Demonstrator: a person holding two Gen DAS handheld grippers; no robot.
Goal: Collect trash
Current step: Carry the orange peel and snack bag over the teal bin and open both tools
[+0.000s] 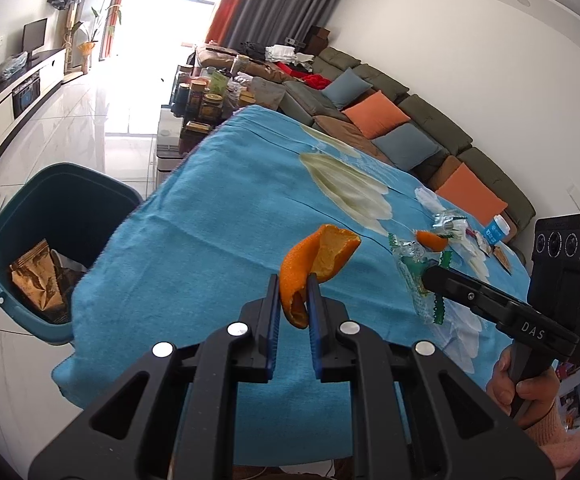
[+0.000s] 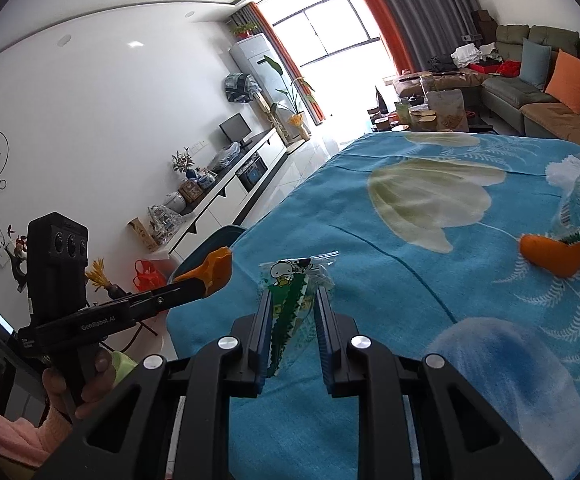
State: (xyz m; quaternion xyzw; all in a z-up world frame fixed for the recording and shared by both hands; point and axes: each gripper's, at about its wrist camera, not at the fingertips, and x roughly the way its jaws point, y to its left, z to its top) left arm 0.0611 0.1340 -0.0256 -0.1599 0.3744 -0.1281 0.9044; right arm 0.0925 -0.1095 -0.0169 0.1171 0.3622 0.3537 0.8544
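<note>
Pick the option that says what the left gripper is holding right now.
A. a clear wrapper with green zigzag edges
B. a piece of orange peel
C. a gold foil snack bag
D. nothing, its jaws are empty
B. In the left wrist view the left gripper is clamped on a curled piece of orange peel; the gold foil snack bag lies in the teal bin, and the clear wrapper with green zigzag edges sits in the right gripper.

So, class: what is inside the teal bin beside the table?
Inside the teal bin lies a crumpled gold foil packet on something dark. The blue tablecloth and the bin's wall hide the rest.
</note>
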